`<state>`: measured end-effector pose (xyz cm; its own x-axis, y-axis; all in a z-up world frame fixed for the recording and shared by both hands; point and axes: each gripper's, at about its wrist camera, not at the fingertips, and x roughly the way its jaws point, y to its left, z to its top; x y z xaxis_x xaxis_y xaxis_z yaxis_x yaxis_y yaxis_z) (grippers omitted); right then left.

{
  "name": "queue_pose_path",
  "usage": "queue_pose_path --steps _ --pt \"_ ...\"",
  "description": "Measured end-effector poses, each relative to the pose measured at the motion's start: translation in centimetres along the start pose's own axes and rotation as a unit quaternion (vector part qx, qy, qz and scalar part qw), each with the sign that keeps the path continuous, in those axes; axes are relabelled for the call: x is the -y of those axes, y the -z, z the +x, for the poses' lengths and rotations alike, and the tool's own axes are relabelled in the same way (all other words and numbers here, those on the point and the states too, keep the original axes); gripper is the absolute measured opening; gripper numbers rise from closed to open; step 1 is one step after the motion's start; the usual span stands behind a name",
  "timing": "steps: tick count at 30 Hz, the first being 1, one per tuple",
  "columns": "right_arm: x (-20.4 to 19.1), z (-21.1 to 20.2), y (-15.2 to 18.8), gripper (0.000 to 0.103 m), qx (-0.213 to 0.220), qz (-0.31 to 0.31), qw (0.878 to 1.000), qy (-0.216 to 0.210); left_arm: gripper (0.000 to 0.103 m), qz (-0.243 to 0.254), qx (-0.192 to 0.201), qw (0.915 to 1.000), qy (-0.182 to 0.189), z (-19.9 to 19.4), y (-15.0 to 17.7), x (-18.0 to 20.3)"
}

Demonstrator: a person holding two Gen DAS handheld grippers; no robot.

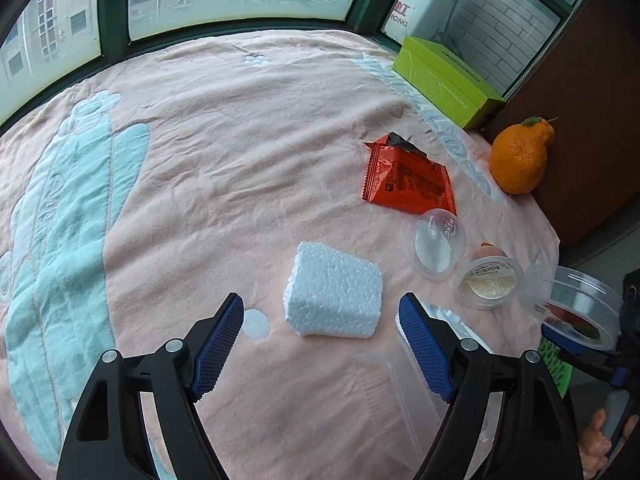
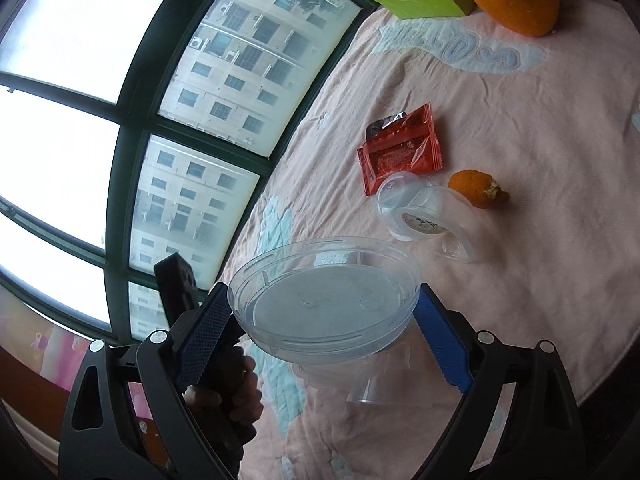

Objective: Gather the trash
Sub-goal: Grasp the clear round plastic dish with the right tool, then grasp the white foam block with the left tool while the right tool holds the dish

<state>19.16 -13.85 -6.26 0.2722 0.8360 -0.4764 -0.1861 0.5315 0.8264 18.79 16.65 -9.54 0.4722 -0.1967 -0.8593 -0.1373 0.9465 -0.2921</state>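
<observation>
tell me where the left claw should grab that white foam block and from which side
Grip the foam block across its two short side faces, coming straight forward and down from the near edge. It lies flat on the blanket, already centred ahead of the open left claw, with free space on both sides.

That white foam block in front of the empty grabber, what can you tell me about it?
The foam block is a chunky white piece of what looks like polystyrene, its surface pebbled with small beads. It has a roughly squarish top and thick sides, with slightly rounded, uneven corners. It lies flat on the pink blanket, just ahead of the left gripper, whose blue-padded jaws stand wide open and do not touch it. A clear plastic tray lies near its right side. Nothing rests on it.
</observation>
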Motion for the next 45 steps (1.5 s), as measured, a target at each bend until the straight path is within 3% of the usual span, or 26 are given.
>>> queue_pose_path --steps 7,16,21,24,34,37,41,45 --pt "1.1 -3.9 1.0 0.090 0.030 0.009 1.000 0.005 0.080 0.037 -0.043 0.9982 -0.019 3.4 -1.0 1.5" --pt "2.7 -5.8 1.5 0.090 0.044 0.027 0.999 0.013 0.080 0.045 -0.084 0.9949 -0.034 5.7 -1.6 1.5" --pt "3.1 -6.7 1.8 0.090 0.050 0.026 0.998 0.018 0.081 0.054 -0.087 0.9939 -0.042 6.4 -1.8 1.5" --pt "3.1 -7.4 1.9 0.090 0.056 0.025 0.998 0.020 0.096 0.061 -0.093 0.9930 -0.040 7.1 -1.8 1.6" --pt "4.6 -9.6 2.5 0.090 0.074 0.038 0.996 0.035 0.096 0.071 -0.093 0.9910 -0.064 7.9 -2.3 2.3" --pt "4.7 -10.1 2.7 0.090 0.081 0.035 0.995 0.040 0.090 0.065 -0.088 0.9917 -0.068 7.6 -2.1 2.0" --pt "4.6 -10.9 3.0 0.090 0.090 0.028 0.994 0.049 0.063 0.050 -0.082 0.9936 -0.061 6.5 -2.3 1.4" --pt "4.9 -12.2 3.3 0.090 0.104 0.031 0.993 0.049 0.062 0.052 -0.066 0.9943 -0.065 4.8 -2.2 1.5"
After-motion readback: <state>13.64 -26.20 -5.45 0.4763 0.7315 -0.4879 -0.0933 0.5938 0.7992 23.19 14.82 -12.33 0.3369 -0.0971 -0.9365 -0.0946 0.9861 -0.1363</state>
